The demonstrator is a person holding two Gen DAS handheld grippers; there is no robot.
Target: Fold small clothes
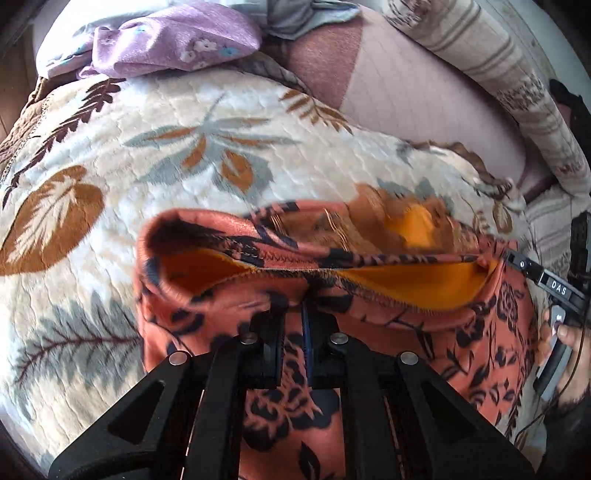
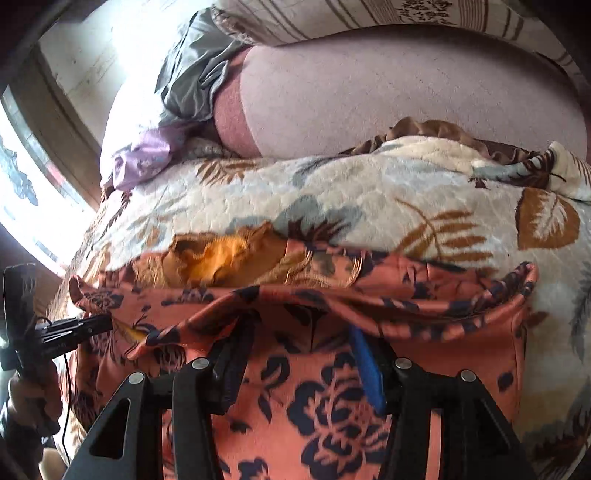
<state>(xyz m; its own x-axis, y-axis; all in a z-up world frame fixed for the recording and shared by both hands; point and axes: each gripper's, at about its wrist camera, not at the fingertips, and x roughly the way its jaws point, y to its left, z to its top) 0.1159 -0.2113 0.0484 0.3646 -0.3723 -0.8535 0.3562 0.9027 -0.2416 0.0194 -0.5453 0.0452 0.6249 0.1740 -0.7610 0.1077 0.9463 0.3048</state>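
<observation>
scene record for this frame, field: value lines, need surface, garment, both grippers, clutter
surface: leaf-print blanket on a bed
garment: orange floral garment, orange lining showing at the open hem, lying on the blanket
left gripper: shut on the orange floral garment, cloth pinched between the pads
right gripper: jaws apart, over the garment, no cloth pinched between them that I can see
clutter: purple floral cloth and grey cloth at the far end
far side: striped bedding

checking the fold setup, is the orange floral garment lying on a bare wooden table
No, the orange floral garment lies on a cream blanket patterned with brown and grey leaves, spread over a bed.
</observation>
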